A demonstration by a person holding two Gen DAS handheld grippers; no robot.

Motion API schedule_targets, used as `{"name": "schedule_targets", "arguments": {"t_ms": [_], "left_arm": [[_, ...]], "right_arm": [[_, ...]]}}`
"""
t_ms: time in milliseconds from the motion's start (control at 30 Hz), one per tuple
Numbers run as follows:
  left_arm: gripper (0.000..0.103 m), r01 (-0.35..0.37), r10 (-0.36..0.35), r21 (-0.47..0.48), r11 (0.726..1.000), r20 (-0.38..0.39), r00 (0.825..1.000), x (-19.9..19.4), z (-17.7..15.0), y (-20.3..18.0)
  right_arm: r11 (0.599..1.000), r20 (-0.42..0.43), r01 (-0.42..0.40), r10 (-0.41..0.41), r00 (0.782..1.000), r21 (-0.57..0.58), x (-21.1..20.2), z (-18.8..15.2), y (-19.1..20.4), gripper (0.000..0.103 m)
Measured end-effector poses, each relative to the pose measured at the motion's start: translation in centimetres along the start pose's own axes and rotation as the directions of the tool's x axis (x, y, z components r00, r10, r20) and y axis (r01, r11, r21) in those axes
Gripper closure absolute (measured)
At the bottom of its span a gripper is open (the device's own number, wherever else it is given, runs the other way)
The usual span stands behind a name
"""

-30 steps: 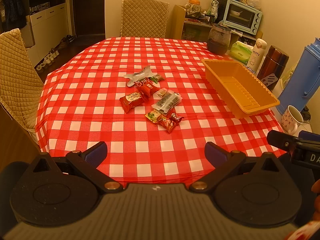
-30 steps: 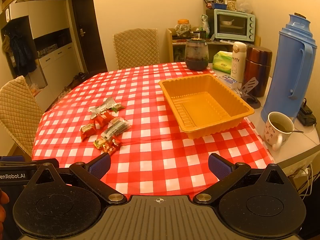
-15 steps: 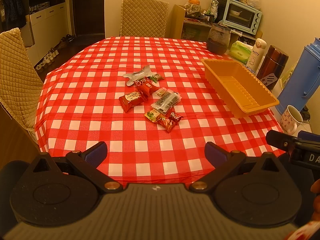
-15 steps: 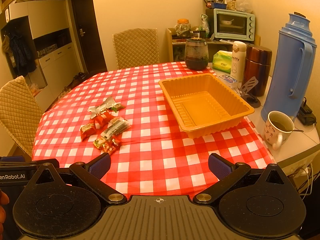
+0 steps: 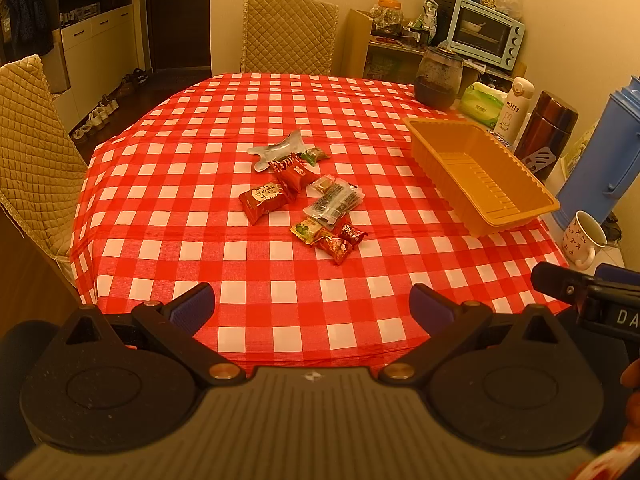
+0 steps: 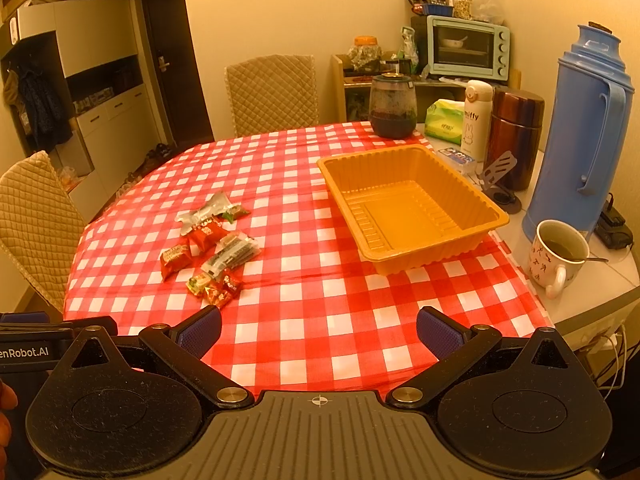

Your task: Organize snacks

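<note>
A pile of wrapped snacks (image 5: 304,196) (image 6: 214,246) lies mid-table on the red checked cloth: red packets, a silver one, a clear one, small candies. An empty orange plastic tray (image 5: 478,178) (image 6: 408,210) sits to their right. My left gripper (image 5: 312,306) is open above the near table edge, well short of the snacks. My right gripper (image 6: 318,330) is open too, over the near edge in front of the tray. Neither holds anything. The right gripper's body (image 5: 584,300) shows at the left view's right edge.
Along the table's right side stand a blue thermos (image 6: 580,140), a mug with a spoon (image 6: 558,256), a brown flask (image 6: 516,136), a white bottle (image 6: 474,120), tissues and a dark jar (image 6: 392,106). Quilted chairs (image 5: 34,152) (image 5: 290,36) stand at the left and far sides.
Both grippers have crept slightly forward toward the table; the snacks and tray have not moved.
</note>
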State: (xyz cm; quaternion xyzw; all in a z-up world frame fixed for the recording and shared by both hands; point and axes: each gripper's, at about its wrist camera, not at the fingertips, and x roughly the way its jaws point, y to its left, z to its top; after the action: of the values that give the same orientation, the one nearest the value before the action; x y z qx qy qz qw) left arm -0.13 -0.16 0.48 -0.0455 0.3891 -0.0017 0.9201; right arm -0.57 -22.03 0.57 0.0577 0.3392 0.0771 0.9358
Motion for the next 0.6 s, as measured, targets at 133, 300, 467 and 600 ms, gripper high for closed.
{"name": "schedule_targets", "arguments": {"t_ms": [133, 300, 467, 600], "left_arm": [[0.000, 0.000, 0.000, 0.001, 1.000, 0.000, 1.000, 0.0, 0.0, 0.0], [0.000, 0.000, 0.000, 0.001, 1.000, 0.000, 1.000, 0.0, -0.1, 0.1], [0.000, -0.003, 0.003, -0.005, 1.000, -0.006, 1.000, 0.2, -0.3, 0.2], [0.000, -0.004, 0.004, -0.009, 1.000, -0.013, 1.000, 0.9, -0.6, 0.5]], "right_arm": [[1.000, -0.001, 0.001, -0.001, 1.000, 0.001, 0.0, 0.0, 0.0, 0.000], [1.000, -0.003, -0.002, 0.002, 1.000, 0.002, 0.3, -0.3, 0.0, 0.000], [1.000, -0.014, -0.008, 0.009, 1.000, 0.005, 1.0, -0.5, 0.2, 0.000], [1.000, -0.025, -0.010, 0.010, 1.000, 0.006, 1.5, -0.4, 0.1, 0.000]]}}
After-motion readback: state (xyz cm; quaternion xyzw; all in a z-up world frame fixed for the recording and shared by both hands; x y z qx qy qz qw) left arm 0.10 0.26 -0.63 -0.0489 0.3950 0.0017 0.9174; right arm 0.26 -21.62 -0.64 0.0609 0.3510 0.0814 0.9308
